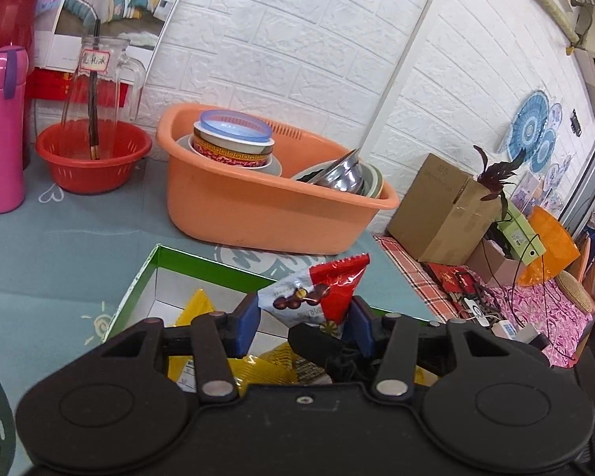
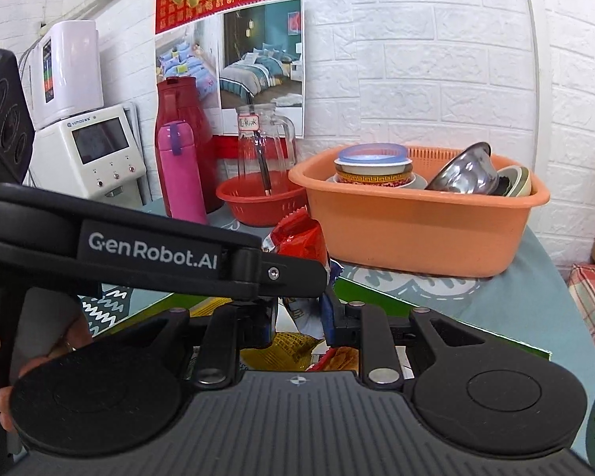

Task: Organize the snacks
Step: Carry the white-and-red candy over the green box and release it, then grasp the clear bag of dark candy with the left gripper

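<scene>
The left tool (image 1: 303,327) is holding a red-and-white snack packet (image 1: 317,293) between its blue pads (image 1: 246,327), which are pressing on the packet's lower sides while its crimped top is sticking up above them. The packet is hanging over a green-rimmed box (image 1: 139,281) that is sitting on the teal-covered desk (image 1: 59,238); yellow snack bags (image 1: 196,309) are lying inside the box.

The right wrist view is showing the same packet (image 2: 301,242) from the other side, partly hidden by the left tool's black body (image 2: 158,254), which is crossing the frame and bearing the lettering GenRobot.AI. The right tool (image 2: 301,325) is sitting low over the box (image 2: 436,309), with the packet's lower end reaching down into the gap between its fingers; whether those fingers are pressing on the packet or standing apart from it I cannot tell. Only this view is showing a yellow bag (image 2: 281,351) and an orange-printed bag (image 2: 339,357) right below the right tool, a white appliance with a screen (image 2: 95,154) at the back left, and the person's fingers (image 2: 4,396) at the left edge.

Both views are taking in the orange basin (image 1: 258,206) filled with bowls, a red colander (image 1: 93,158) with a glass pitcher (image 1: 99,79) standing in it, and a pink bottle (image 1: 2,131). Only the left wrist view is catching the cardboard box (image 1: 436,206) and the floral bedding (image 1: 535,309) beyond the desk's right edge.
</scene>
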The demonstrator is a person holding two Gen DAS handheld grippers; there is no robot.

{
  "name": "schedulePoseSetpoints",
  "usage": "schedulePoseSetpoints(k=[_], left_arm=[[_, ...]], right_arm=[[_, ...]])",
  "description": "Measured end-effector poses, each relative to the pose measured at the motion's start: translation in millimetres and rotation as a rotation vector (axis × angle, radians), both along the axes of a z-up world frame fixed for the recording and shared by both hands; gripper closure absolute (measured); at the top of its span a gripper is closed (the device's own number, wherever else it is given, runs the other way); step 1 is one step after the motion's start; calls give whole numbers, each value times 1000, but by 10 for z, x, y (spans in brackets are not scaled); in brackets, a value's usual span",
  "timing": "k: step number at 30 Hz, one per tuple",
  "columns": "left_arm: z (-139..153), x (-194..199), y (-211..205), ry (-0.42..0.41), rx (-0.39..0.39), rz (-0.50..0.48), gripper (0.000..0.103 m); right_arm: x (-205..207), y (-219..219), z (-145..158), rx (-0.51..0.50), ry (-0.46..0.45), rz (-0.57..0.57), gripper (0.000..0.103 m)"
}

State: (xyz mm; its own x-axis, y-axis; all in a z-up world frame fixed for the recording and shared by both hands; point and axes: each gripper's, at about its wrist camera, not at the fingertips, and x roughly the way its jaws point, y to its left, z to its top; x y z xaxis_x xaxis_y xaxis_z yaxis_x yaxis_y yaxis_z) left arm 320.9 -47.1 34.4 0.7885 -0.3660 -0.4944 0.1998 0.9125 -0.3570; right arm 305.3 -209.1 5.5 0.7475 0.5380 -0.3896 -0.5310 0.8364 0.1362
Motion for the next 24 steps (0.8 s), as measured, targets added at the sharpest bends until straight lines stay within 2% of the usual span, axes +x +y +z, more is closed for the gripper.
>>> schedulePoseSetpoints(k=[2,3,4,6,7,8,12,16,19,24], left_arm=[[-31,57,1,6,13,1,19],[-50,72,3,15,14,0,12],[-75,85,12,22,12,5,0],[-99,66,25,18,12,6,0],[-96,46,37,14,12,13,0],[-88,27,55,12,10,23,0],[-19,-106,159,3,-4,46,0],[98,-337,326,-18,-10,74,0],[201,-560,510,-47,12,116,0],[304,-927,913,-72,55,220,0]], right_arm=[[53,8,-13,20,34,3,61],[71,17,-21,23,50,7,57],[93,33,-23,19,66,12,50],[89,42,-20,25,65,13,25],[74,43,-16,28,53,7,0],[46,39,-6,23,36,-19,0],[-12,32,-13,26,24,-7,0],[-139,75,-35,-14,-2,-16,0],[-283,78,27,-17,-55,-35,0],[-534,123,165,21,-98,-2,0]])
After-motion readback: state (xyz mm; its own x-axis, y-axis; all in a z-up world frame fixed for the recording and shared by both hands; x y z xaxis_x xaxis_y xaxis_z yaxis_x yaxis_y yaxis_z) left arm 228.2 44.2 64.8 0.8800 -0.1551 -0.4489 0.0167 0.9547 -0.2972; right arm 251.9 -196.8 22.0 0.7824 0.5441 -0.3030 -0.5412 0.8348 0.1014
